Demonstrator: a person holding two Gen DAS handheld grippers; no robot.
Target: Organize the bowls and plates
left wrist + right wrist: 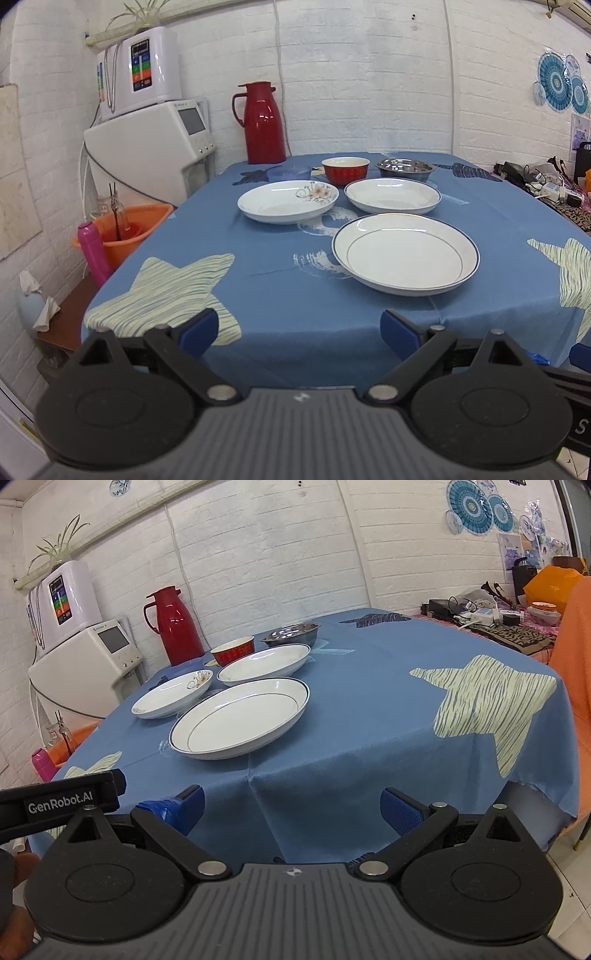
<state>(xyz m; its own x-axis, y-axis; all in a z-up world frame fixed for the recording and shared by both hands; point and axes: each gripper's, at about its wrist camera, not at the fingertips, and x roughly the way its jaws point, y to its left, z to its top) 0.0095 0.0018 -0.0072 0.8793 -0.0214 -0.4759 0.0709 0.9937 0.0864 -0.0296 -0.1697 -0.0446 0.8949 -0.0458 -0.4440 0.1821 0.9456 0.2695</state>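
Note:
Three white plates lie on the blue tablecloth [280, 295]. The nearest is a large blue-rimmed plate [405, 254] [240, 722]. Behind it lie a flower-patterned plate [288, 202] [173, 698] on the left and a plain white plate [392, 195] [264, 663] on the right. Farther back stand a red bowl [345, 170] [232, 650] and a steel bowl [405, 170] [291, 634]. My left gripper [299, 332] is open and empty, short of the table's near edge. My right gripper [291, 810] is open and empty too, off the near edge.
A red thermos jug [263, 123] [173, 626] stands at the table's back left. White appliances [147, 147] sit left of the table beside an orange bucket [125, 232] and a pink bottle [92, 253]. Cluttered cables and boxes [491, 616] fill the far right.

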